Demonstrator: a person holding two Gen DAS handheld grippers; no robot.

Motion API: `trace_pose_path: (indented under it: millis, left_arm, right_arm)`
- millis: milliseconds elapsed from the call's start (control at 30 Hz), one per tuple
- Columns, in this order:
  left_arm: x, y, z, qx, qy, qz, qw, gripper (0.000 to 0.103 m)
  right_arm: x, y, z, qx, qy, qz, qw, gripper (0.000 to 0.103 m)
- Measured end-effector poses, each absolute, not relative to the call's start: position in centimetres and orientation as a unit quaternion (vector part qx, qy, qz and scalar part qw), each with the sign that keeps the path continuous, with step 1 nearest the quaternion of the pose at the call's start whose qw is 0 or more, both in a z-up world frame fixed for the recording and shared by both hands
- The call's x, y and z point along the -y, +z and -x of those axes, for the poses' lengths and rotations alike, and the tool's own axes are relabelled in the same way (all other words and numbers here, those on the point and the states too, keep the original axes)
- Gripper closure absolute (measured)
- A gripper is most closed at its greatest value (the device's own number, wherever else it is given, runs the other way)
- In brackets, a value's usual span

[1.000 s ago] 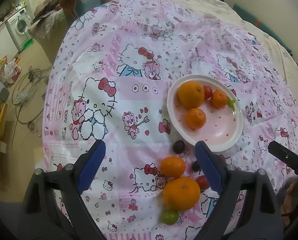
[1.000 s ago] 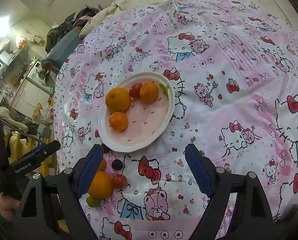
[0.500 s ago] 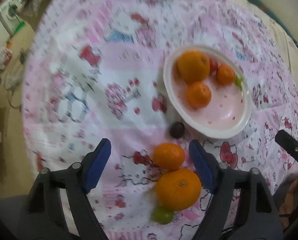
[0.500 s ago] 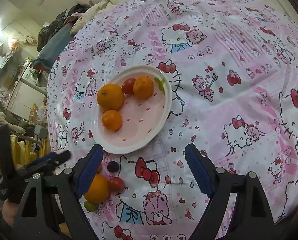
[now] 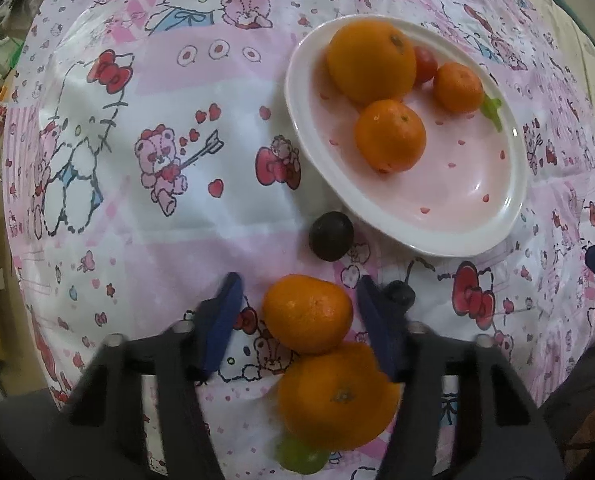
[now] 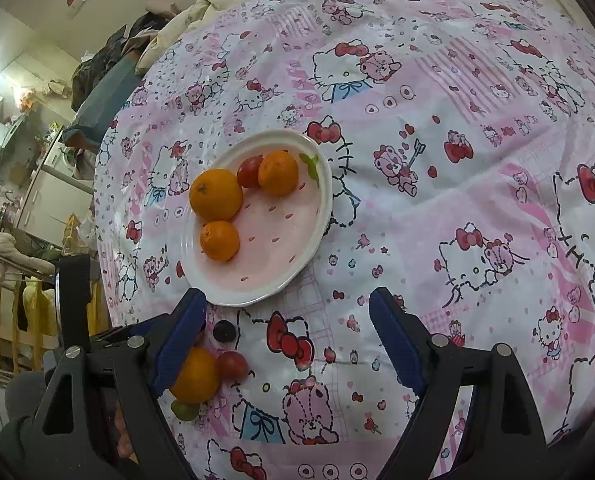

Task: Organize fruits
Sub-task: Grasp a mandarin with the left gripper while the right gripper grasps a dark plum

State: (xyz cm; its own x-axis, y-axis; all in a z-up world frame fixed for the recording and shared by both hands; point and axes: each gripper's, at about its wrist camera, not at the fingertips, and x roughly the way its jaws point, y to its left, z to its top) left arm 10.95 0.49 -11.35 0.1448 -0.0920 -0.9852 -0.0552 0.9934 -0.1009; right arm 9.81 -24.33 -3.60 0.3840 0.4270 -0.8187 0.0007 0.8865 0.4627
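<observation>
A white-rimmed pink plate (image 5: 493,216) (image 6: 321,208) lies on the Hello Kitty cloth and holds a large orange (image 5: 371,60), two small oranges (image 5: 391,136) and a cherry tomato (image 5: 425,64). My left gripper (image 5: 297,316) is open, low over the cloth, its jaws on either side of a small orange (image 5: 307,312) without touching it. Behind that lie a large orange (image 5: 337,396) and a green fruit (image 5: 301,456). A dark plum (image 5: 331,236) lies just beyond the fingers, a smaller dark fruit (image 5: 399,294) beside the right finger. My right gripper (image 6: 287,340) is open and empty below the plate.
In the right wrist view a red tomato (image 6: 232,365) and a dark fruit (image 6: 224,331) lie by the left gripper. The cloth's left edge drops to a cluttered floor with a washing machine (image 6: 57,168). Piled bedding (image 6: 201,12) lies at the far end.
My left gripper has moved forward and down, so the small orange now sits between its open jaws. My right gripper has hardly moved.
</observation>
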Motion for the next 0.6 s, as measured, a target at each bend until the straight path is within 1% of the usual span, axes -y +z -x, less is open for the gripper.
trace_pose_path:
  millis: [33,267,500,567,600]
  left_arm:
    - [-0.4,-11.4,-10.9,-0.655,-0.020,0.060,0.753,0.063]
    - [0.1,-10.3,-10.5,-0.643,-0.023,0.056,0.763,0.065]
    - [-3.4,-6.4,-10.0,-0.600,0.000,0.116,0.792,0.065]
    - [-4.8,-5.2,-9.9,-0.584,0.017,0.128,0.802,0.065]
    - [-5.3,-4.8,-9.7,-0.578,0.024,0.132,0.805,0.065]
  right_arm:
    - [24.3,-3.6,-9.8,-0.539,0.132,-0.199,0.808,0.017]
    - [23.3,-4.0,-9.9,-0.551,0.147,-0.185,0.801,0.017]
    - [22.3,-4.8,-10.1,-0.569,0.159,-0.172,0.788,0.017]
    - [21.7,-5.5,-10.3,-0.583,0.175,-0.177,0.774,0.021]
    - [21.3,-5.9,-10.5,-0.593,0.189,-0.185,0.761,0.027]
